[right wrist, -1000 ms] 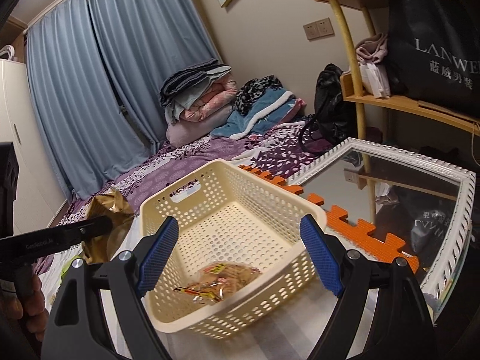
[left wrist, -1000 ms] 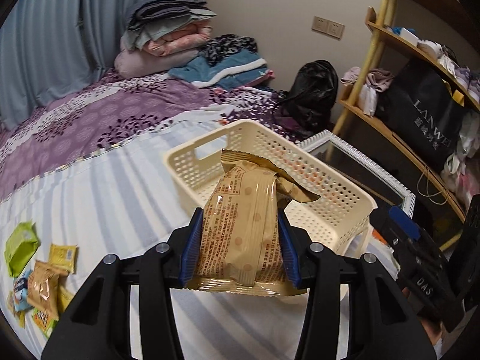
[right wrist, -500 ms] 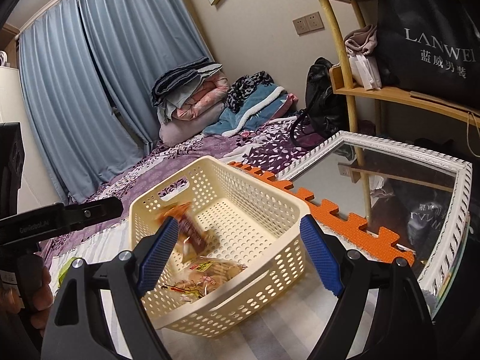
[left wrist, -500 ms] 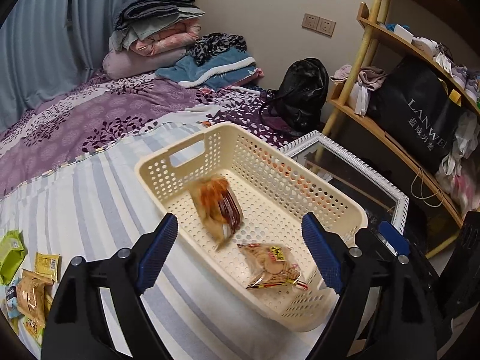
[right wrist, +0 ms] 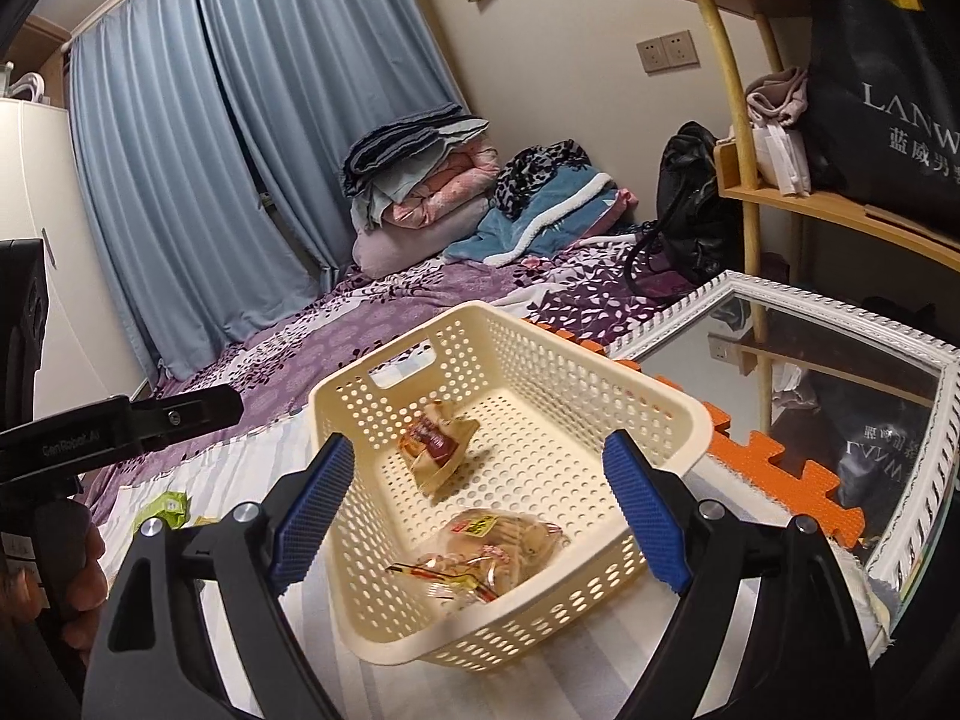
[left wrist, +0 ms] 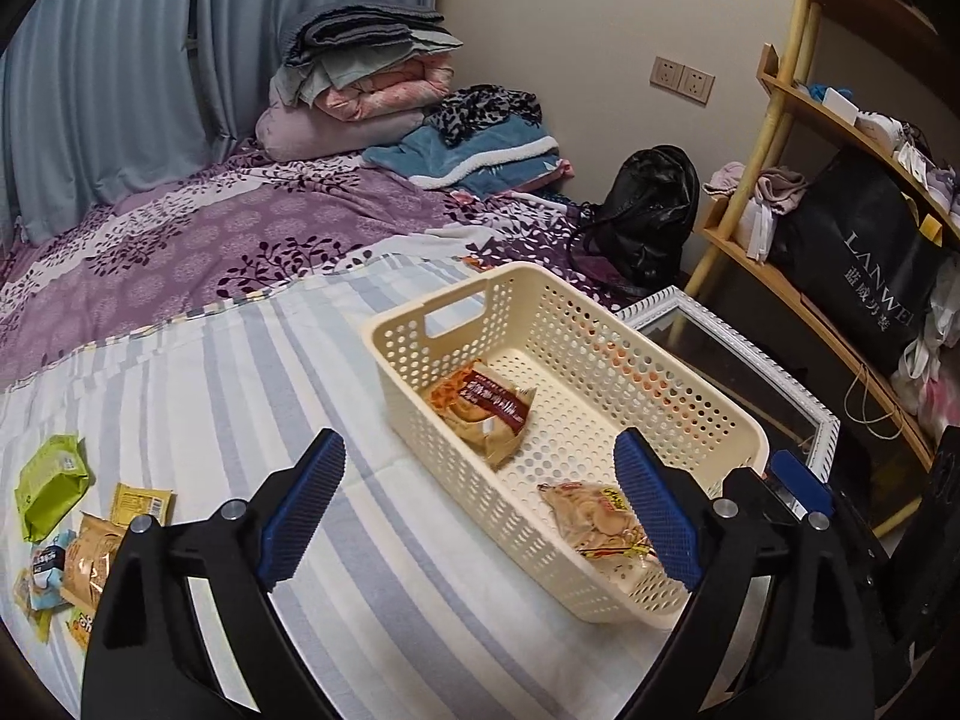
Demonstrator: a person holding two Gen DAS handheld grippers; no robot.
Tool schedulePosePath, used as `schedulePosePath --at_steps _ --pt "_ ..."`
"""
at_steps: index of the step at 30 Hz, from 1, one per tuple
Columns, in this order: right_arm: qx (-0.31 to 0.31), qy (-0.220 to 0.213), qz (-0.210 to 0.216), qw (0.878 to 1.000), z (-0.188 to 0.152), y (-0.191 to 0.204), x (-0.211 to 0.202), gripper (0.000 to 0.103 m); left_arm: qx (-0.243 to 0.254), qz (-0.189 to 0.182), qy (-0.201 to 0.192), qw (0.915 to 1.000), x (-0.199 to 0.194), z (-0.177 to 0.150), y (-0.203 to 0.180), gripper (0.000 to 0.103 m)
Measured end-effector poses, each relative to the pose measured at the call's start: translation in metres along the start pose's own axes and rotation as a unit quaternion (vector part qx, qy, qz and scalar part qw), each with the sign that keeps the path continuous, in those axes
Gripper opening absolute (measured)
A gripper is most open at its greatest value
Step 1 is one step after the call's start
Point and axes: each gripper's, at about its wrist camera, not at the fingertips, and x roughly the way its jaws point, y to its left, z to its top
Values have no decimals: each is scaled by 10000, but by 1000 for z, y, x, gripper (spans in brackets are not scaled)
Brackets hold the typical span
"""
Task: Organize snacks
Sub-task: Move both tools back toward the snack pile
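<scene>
A: What is the left claw (left wrist: 480, 510) doing?

B: Its 2 blue pads (left wrist: 306, 501) are spread wide with nothing between them. It hangs over the striped bed sheet (left wrist: 198, 396), right at the near side of the basket (left wrist: 708, 402).

A: And the right claw (right wrist: 480, 507)?

B: It is wide too, and it holds nothing. It hangs above the near end of the same basket.

A: What is in the basket?

B: 2 snacks. A tan and red snack bag (left wrist: 483, 414) lies near the middle, leaning on the left wall. A clear bag of crackers (left wrist: 597, 519) lies flat at the near end. They do not touch each other.

A: Are there more snacks?

B: Yes, on the sheet, far to the left and well apart from the basket. There is a green pack (left wrist: 51, 483), a small yellow packet (left wrist: 141, 504) and a tan bag (left wrist: 90, 558), with a few more little packs beside them that are too small to make out.

A: What is around the basket?

B: A mirror with a white frame (right wrist: 918, 486) lies just to its right, with orange foam mat pieces (right wrist: 774, 462) between them. Behind is a purple bedspread (left wrist: 198, 240) with a pile of folded blankets (left wrist: 366, 78), and a black bag (left wrist: 651, 210) by the wooden shelf (left wrist: 762, 264)
</scene>
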Motion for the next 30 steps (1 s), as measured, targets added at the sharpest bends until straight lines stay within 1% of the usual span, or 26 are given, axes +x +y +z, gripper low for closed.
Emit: schedulePosePath --at_steps 9,18,24,30 --pt "-252 41 238 9994 -2 32 -2 86 -260 214 -101 9994 -20 -7 32 93" --pt "-604 174 558 9965 -10 72 -3 89 -626 429 -146 9970 -42 -25 73 93" --pt "-857 375 807 9923 -23 104 -2 89 -987 644 -158 9929 -61 -43 113 93" --pt "-1104 554 1056 9867 -34 136 -2 89 -1329 902 -167 9869 -81 -65 156 93"
